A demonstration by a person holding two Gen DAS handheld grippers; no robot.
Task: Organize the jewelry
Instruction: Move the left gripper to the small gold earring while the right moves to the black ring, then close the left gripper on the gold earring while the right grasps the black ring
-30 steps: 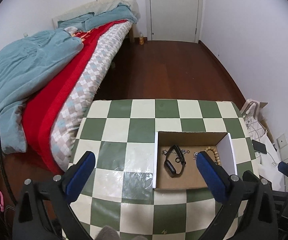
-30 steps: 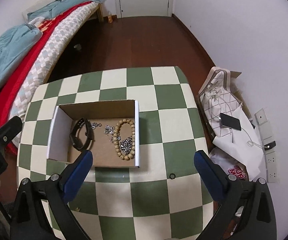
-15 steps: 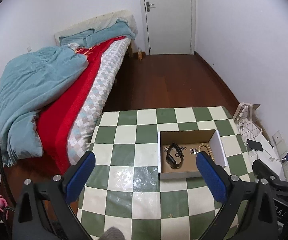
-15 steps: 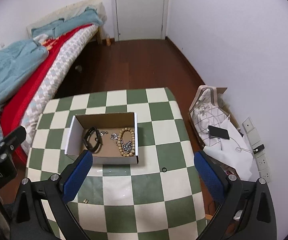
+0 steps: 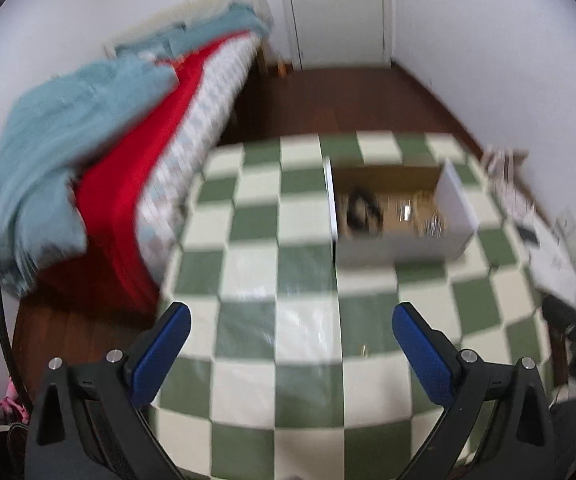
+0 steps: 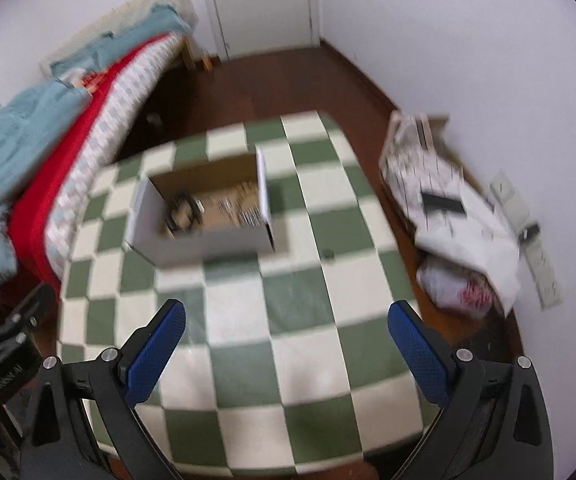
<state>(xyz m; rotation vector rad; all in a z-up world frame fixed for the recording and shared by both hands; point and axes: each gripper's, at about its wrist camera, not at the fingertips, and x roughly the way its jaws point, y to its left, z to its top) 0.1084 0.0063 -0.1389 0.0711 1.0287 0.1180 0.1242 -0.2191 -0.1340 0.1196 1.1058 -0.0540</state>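
Both grippers have drawn back from the box since a second ago; it sits mid-bench, jewelry inside; left fingers and right fingers spread, empty; task looks finished, retreat next.

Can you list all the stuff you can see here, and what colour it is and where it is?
Table: one, green and cream checks, under both grippers.
Box: one, white outside, brown inside, on the table's far half.
Jewelry: blurred; a dark band and shiny bits, inside the box.
Bed: one, red and blue-grey covers, left of the table.
Door: one, white, far wall.
Bags: white heap, floor right of the table.
Left gripper: blue pads, jaws open, above the table.
Right gripper: blue pads, jaws open, above the table.
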